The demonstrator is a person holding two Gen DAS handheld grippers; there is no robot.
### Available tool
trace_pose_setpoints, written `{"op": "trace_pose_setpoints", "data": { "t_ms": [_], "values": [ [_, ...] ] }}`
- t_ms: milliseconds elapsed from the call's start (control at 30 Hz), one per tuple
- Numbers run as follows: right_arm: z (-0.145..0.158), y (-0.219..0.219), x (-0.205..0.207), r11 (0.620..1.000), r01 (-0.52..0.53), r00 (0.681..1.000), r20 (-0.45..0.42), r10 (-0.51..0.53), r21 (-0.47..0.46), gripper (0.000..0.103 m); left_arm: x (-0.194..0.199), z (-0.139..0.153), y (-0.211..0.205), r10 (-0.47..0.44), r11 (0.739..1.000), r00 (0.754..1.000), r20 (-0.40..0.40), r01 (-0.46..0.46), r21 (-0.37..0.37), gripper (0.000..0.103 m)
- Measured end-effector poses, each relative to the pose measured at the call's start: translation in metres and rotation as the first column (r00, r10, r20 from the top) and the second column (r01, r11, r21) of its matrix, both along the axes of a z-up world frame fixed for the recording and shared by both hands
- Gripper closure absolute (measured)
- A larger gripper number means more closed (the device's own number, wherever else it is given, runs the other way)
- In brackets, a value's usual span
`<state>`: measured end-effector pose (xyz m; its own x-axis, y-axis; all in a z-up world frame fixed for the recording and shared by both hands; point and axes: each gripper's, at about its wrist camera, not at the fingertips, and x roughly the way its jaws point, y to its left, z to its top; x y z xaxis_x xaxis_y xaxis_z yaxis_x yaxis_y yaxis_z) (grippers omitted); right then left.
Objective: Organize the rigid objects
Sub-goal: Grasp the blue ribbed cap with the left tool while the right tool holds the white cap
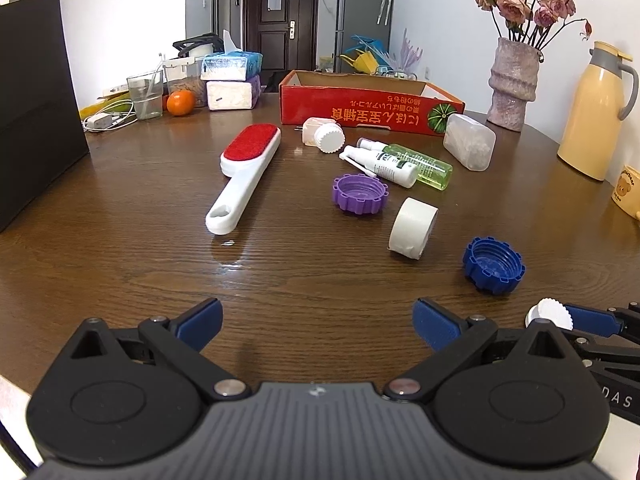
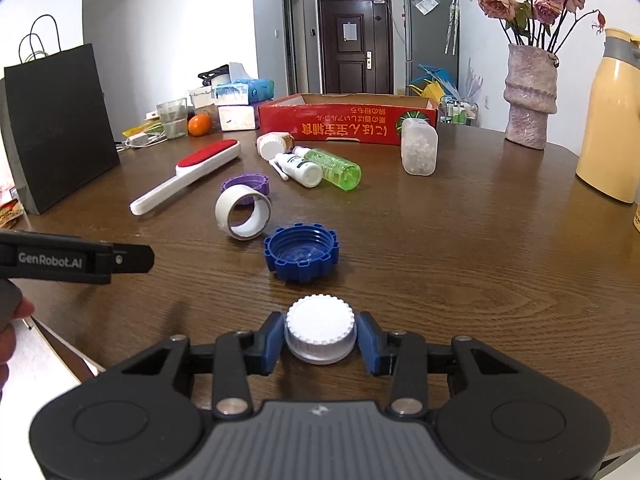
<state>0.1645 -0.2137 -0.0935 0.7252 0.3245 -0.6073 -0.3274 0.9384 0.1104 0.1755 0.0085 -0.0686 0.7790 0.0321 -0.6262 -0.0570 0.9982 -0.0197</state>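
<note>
My right gripper (image 2: 320, 340) is shut on a white ribbed bottle cap (image 2: 320, 330), low over the table's near edge; the cap also shows in the left wrist view (image 1: 550, 314). My left gripper (image 1: 318, 322) is open and empty to its left. Ahead lie a blue cap (image 2: 301, 252), a white tape roll (image 2: 243, 211), a purple cap (image 2: 246, 187), a red-and-white lint brush (image 2: 188, 174), a white spray bottle (image 2: 300, 168), a green bottle (image 2: 336, 168), a small white-capped jar (image 2: 272, 145) and a clear box of white pellets (image 2: 419, 146). A red cardboard tray (image 2: 344, 122) stands behind them.
A black paper bag (image 2: 60, 128) stands at the left. Tissue packs (image 2: 240, 98), a glass (image 2: 173, 119) and an orange (image 2: 199, 125) sit at the back left. A vase of flowers (image 2: 530, 96) and a yellow thermos (image 2: 612, 120) stand at the right.
</note>
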Motion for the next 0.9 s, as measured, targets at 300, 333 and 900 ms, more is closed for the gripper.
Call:
{"op": "trace_pose_setpoints", "data": {
  "t_ms": [300, 333, 900],
  "values": [
    [0.002, -0.013, 0.013, 1.000, 0.017, 1.000, 0.022, -0.018, 0.019, 0.064, 0.015, 0.001, -0.016, -0.017, 1.000, 1.000, -0.009, 0.017, 0.013, 0.000],
    [0.002, -0.014, 0.015, 1.000, 0.019, 1.000, 0.024, -0.020, 0.020, 0.064, 0.017, 0.000, -0.018, -0.019, 1.000, 1.000, -0.010, 0.019, 0.014, 0.000],
    [-0.001, -0.050, 0.034, 0.997, 0.073, 0.996, 0.042, -0.074, 0.031, 0.064, 0.046, -0.003, -0.070, -0.112, 0.993, 0.993, -0.032, 0.112, 0.023, 0.000]
  ]
}}
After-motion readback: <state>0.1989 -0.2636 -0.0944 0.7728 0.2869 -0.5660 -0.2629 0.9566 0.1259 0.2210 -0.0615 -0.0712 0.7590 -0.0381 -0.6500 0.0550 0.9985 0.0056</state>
